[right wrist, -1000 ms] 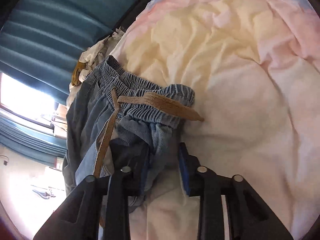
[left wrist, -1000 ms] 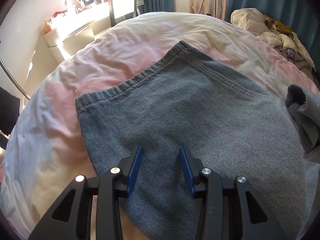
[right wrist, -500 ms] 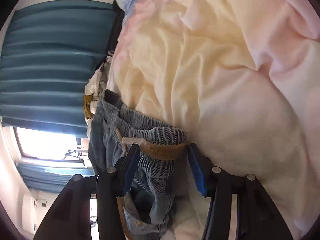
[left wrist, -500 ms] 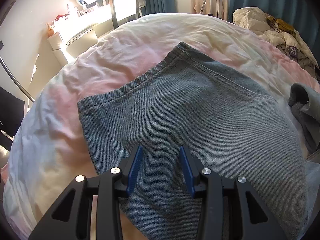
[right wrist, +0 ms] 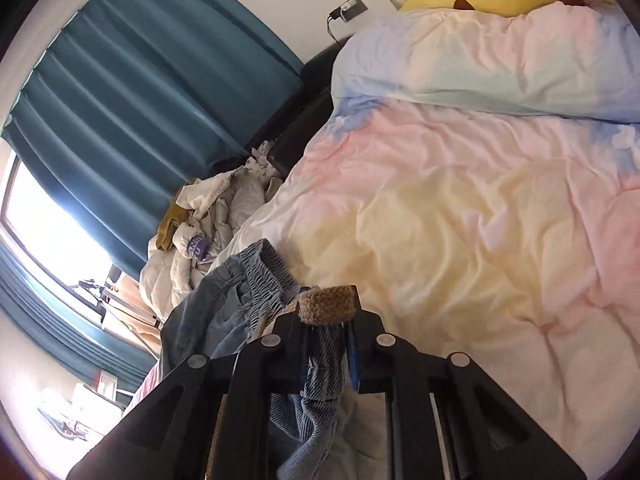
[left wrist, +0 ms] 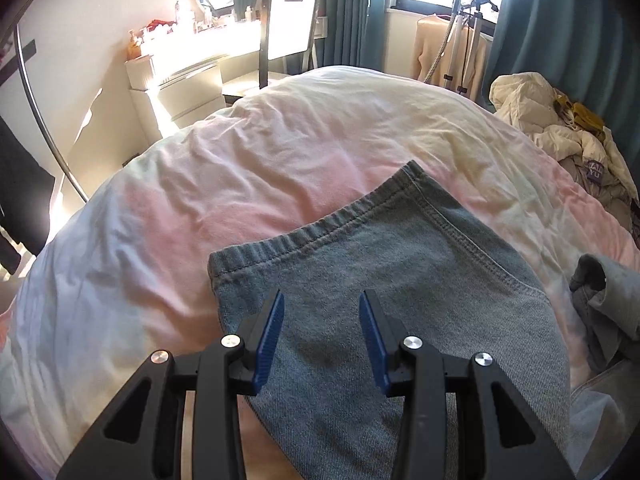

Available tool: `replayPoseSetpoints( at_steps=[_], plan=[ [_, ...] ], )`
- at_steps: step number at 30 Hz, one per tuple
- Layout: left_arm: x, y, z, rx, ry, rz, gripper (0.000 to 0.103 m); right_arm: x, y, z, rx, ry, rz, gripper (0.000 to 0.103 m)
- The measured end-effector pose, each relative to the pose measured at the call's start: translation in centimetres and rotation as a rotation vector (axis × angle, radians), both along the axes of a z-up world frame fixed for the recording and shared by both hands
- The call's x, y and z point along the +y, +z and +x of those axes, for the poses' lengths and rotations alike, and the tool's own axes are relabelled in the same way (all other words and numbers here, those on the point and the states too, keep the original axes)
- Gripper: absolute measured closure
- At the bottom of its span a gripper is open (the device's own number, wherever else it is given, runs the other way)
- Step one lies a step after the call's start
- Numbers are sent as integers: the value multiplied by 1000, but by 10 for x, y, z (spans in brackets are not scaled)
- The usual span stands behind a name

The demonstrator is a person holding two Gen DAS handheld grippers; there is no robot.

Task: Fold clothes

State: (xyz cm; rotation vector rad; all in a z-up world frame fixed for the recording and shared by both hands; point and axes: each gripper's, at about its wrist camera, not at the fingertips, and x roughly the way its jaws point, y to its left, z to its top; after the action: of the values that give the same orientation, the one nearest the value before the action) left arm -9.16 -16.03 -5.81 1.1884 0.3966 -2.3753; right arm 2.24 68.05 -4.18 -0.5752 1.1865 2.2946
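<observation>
Near six o'clock of the bed (right wrist: 460, 220), the right gripper (right wrist: 326, 340) is closing on the denim shorts' (right wrist: 224, 304) waistband and woven belt (right wrist: 326, 304); gripping mostly belt, it could slide free. Left gripper (left wrist: 320, 336) hangs apart, empty, over the grey-blue garment (left wrist: 400, 280).

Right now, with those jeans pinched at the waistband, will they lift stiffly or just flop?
Probably flop: the jeans already droop in folds below the right gripper, whose fingers are closing on the waistband. Likely fairly heavy, being thick denim. The woven belt may slide loose.
</observation>
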Motion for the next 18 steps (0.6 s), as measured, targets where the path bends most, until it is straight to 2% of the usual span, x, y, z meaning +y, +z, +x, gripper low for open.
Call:
replayPoseSetpoints(
  at_steps=[2,4,6,8,13,18],
  plan=[
    [-15,-3,1,-12,47,42,63,11,-24,7,-71,-37,-15,98],
    [-25,-9,3,-36,85,84,63,22,-56,17,-138,-59,-64,98],
    [-33,-16,4,-56,111,134,63,27,-89,28,-140,-50,-154,98],
    [-36,-21,4,-67,122,166,63,23,-103,32,-144,-34,-162,98],
    [-32,-26,2,-76,99,220,63,12,-84,23,-193,4,-92,98],
    [-27,-27,1,-82,89,224,63,0,-30,29,-137,-19,0,97]
  ],
)
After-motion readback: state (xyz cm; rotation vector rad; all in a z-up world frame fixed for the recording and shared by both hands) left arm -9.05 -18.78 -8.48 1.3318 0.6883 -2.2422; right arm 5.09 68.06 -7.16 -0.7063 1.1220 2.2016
